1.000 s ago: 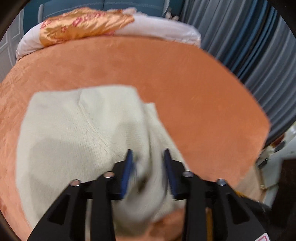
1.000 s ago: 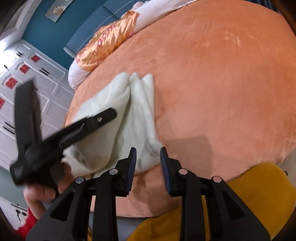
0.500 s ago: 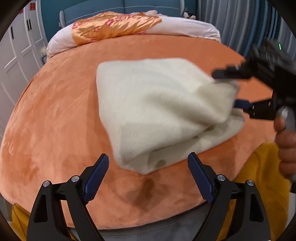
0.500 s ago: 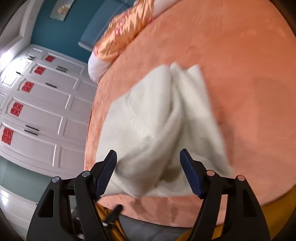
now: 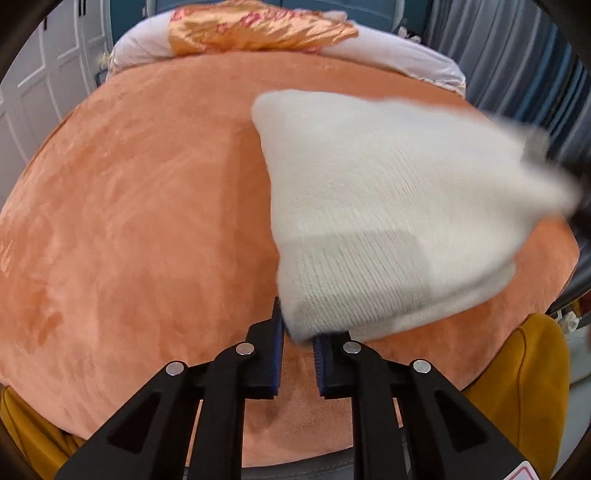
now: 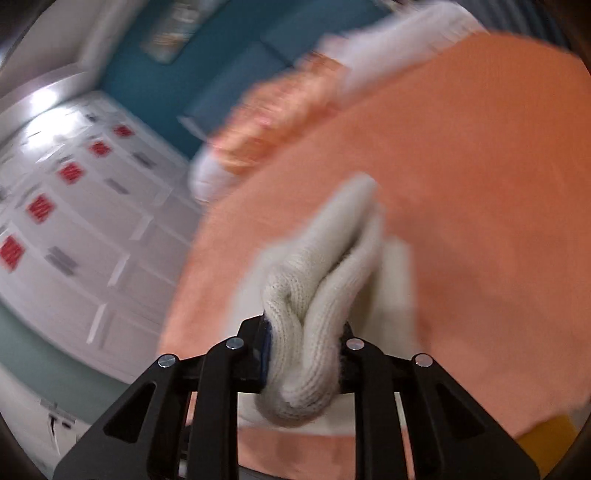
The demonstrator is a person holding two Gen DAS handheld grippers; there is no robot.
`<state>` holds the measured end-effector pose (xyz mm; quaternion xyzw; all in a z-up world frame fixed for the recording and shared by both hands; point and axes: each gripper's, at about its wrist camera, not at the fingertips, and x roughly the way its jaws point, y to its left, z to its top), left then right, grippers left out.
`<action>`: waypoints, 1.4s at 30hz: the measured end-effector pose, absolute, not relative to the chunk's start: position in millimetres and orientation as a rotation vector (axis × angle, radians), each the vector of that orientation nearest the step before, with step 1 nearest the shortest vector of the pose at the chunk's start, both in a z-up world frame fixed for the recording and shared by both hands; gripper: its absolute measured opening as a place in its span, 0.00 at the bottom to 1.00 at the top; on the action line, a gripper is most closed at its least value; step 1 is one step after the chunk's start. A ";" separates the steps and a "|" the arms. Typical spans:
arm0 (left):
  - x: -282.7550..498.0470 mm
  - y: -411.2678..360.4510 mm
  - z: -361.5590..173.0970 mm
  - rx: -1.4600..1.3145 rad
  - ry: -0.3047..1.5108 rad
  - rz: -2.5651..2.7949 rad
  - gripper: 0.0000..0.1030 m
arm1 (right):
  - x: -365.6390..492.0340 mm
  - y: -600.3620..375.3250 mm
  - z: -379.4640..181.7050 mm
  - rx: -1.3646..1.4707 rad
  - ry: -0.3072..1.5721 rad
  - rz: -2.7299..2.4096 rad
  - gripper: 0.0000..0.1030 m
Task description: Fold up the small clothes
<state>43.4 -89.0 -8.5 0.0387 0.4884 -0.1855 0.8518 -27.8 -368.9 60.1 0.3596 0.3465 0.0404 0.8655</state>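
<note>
We find the left gripper with its blue-padded jaws closing on the near lower corner of the cream knit garment; the corner sits between the pads, which stand nearly together and appear to pinch it. From that corner the garment rises ahead and to the right of the tool, folded over on itself, its far right end blurred against a dark shape at the frame edge that we cannot identify.

In the right wrist view the right gripper has its jaws closing on a bunched fold of the same garment. The ribbed knit fills the gap and bulges out toward the camera, so we record it as clamped on the cloth. Beyond the jaws the fabric runs forward and upward.

Both tools work over an orange plush bedspread, which extends ahead of and to both sides of the left gripper. At its far end lies a gold-and-red satin quilt over white bedding. Left of the right gripper stands a white panelled wardrobe bearing red square stickers; their markings are too blurred to read. A red-edged label at the bottom right corner of the left gripper body is cut off and unreadable. Mustard-yellow fabric shows just below the bed edge, to the right of the left tool.
</note>
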 end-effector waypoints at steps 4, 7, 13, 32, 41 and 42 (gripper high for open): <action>48.5 -86.9 -32.5 0.059 1.081 -0.371 0.12 | -31.0 -379.3 -28.3 0.769 0.928 0.013 0.18; 47.5 -86.0 -23.6 0.041 1.079 -0.373 0.11 | -31.1 -378.2 -17.9 0.763 0.906 0.019 0.18; 32.6 -82.6 6.8 0.040 1.012 -0.386 0.11 | -27.3 -354.8 35.7 0.640 0.805 0.084 0.19; 17.9 -83.2 80.7 -0.054 0.898 -0.468 0.18 | -63.5 -370.2 46.0 0.614 0.810 0.014 0.38; 43.9 -123.6 27.9 0.026 1.028 -0.434 0.19 | -23.9 -368.1 27.2 0.610 0.872 0.058 0.14; 44.0 -122.8 25.8 0.034 1.035 -0.432 0.19 | -30.3 -371.5 37.2 0.619 0.823 0.069 0.14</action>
